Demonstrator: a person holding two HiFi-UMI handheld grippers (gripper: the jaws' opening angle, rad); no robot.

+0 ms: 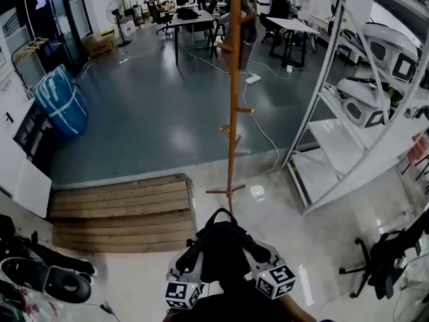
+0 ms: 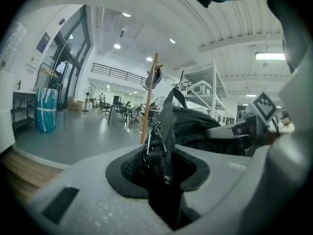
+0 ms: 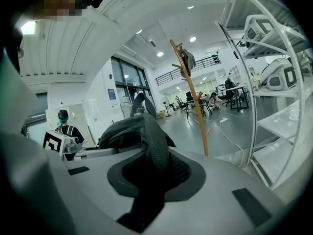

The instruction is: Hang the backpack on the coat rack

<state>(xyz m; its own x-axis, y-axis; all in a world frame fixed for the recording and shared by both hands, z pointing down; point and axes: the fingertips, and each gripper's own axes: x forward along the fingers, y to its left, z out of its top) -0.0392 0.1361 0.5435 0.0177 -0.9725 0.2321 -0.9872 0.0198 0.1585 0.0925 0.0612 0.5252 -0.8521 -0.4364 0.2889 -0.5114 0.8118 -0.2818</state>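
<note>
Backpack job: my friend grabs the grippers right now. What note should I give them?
Left gripper: shut on a backpack strap that has a metal buckle.
Right gripper: shut on the padded shoulder strap.
Black backpack: held up between both grippers, close to the person.
Wooden coat rack: stands straight ahead, apart from the backpack.
Done: backpack picked up.
Left: carry it to the rack, then probably hook its top loop over a free peg.
</note>
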